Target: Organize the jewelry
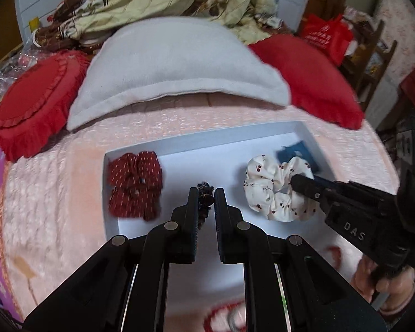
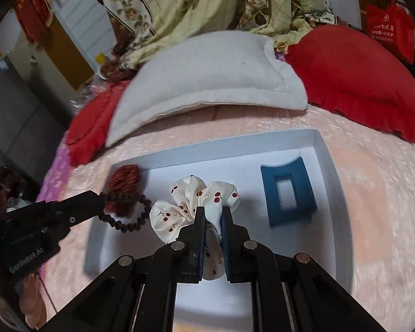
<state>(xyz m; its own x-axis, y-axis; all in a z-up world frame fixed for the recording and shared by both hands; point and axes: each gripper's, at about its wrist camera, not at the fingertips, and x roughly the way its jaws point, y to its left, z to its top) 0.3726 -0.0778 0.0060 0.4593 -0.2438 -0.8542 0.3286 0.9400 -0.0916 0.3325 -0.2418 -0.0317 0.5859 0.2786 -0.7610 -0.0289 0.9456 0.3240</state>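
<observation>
The left gripper is clamping a dark bead bracelet over the white tray's left half. The right gripper is pinching the cherry-print scrunchie mid-tray, beside a blue claw clip lying lengthwise toward the far edge. The tray is resting on a pink bedspread before pillows.

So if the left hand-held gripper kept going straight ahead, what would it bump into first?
Probably the bare floor of the white tray, between the red scrunchie and the cherry scrunchie; the left hand-held gripper holds a bead bracelet.

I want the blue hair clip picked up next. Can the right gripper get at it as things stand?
Probably not yet. The right gripper is shut on the cherry scrunchie, so its jaws are full. The blue hair clip lies uncovered in the white tray just beside it, so the path looks free.
</observation>
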